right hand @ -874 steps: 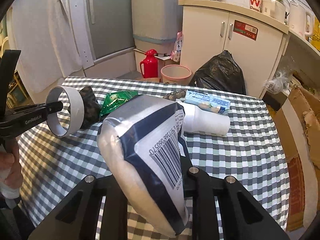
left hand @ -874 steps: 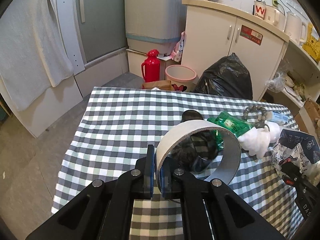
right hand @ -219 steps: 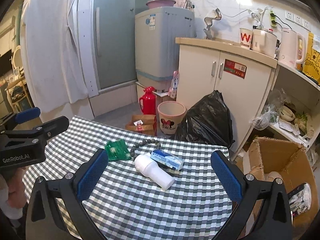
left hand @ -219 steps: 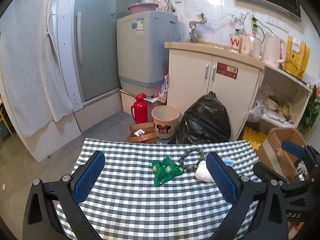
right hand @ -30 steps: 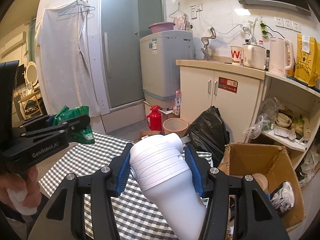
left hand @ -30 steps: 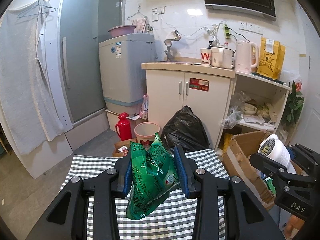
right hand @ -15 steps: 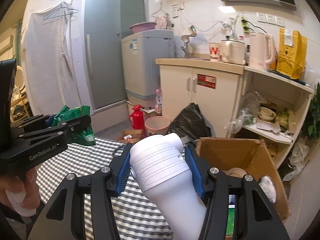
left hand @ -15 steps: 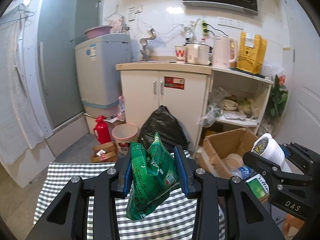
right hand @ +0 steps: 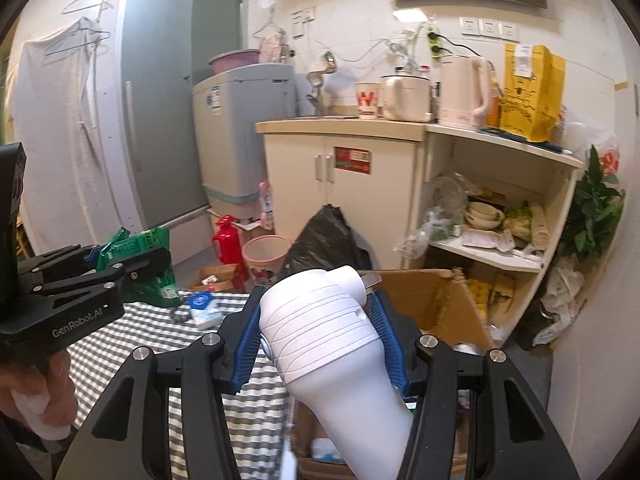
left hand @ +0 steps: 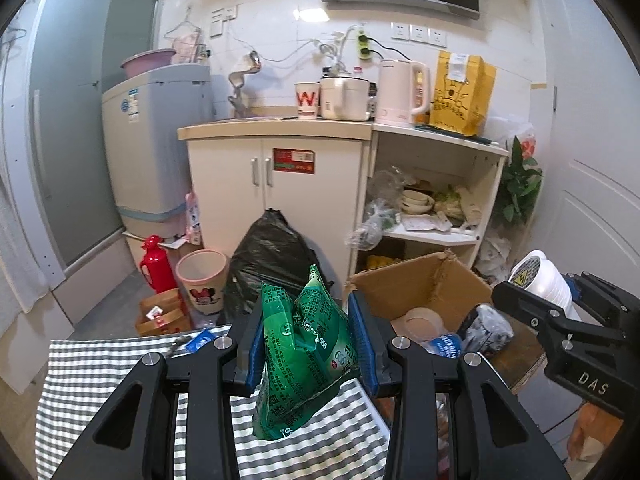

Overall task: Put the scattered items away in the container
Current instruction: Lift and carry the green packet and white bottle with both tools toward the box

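Kitchen corner: white cabinet (left hand: 276, 184) with kettle (left hand: 402, 92) on top, open shelf unit (left hand: 436, 196) to its right, black rubbish bag (left hand: 272, 256) and pink bin (left hand: 202, 280) on the floor in front. Checked table (left hand: 100, 380) sits at the bottom of both views.

Left hand-held gripper (left hand: 306, 344) is pinching a green packet (left hand: 304, 344) between its blue pads; packet stands upright and hangs over the table's right edge area. In the right wrist view the same hand-held gripper and packet show at far left, with a hand (right hand: 44, 396) on the handle.

Right hand-held gripper (right hand: 320, 340) is clamped on a white bottle (right hand: 332, 344), pads on its ribbed upper part, cap end pointing forward toward the cardboard box (left hand: 420, 292). Bottle is held in the air above the box's near edge.

Box is open, just beside the table's right side, on the floor. Inside: a clear round container (left hand: 422, 322), a dark bundle (left hand: 486, 328), a blue-labelled item (left hand: 444, 346).

On the table: a blue-and-white tube (right hand: 204, 308) near the far edge, next to a bead string (left hand: 178, 346) that's only partly visible.
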The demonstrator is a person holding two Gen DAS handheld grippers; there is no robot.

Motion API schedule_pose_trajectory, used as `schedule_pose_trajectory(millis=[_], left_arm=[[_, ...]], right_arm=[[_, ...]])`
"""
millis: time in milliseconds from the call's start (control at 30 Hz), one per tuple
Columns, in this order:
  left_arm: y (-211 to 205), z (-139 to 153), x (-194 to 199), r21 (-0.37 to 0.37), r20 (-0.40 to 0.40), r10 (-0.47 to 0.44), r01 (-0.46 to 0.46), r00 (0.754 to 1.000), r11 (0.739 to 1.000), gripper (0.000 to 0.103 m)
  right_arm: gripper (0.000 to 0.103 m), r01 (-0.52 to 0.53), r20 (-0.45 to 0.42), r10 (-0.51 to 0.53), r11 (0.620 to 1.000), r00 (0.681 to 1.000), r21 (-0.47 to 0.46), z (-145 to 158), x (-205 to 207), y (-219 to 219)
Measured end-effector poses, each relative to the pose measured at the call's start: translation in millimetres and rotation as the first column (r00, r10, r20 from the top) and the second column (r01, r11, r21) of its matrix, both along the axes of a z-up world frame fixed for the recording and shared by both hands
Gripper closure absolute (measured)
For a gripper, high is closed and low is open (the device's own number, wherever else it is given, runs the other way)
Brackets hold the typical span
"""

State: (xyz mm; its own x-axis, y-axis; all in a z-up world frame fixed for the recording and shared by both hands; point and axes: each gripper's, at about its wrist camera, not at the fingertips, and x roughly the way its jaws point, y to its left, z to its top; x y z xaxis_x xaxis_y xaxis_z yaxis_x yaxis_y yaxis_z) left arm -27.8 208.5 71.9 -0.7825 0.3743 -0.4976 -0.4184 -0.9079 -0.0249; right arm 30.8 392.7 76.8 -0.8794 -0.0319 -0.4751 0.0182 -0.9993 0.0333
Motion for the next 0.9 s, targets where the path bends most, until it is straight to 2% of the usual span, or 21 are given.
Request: schedule_pose_trajectory(millis=[333,900], left_arm=[[42.3,-6.1,-7.2,-0.014,0.008,-0.073,0.073,0.997,0.997,0.065],[109.0,-31.9,-29.0,-0.034,0.075,-0.163,0.166,0.984,0.986,0.065]], right_arm=[[0.051,0.054,0.014,-0.054,0.999,0.998,-0.007,-1.1,-9.4,32.8],[0.051,0.142,0.072,-0.139,0.989,0.988,-0.03,-27.2,-19.2,90.0]])
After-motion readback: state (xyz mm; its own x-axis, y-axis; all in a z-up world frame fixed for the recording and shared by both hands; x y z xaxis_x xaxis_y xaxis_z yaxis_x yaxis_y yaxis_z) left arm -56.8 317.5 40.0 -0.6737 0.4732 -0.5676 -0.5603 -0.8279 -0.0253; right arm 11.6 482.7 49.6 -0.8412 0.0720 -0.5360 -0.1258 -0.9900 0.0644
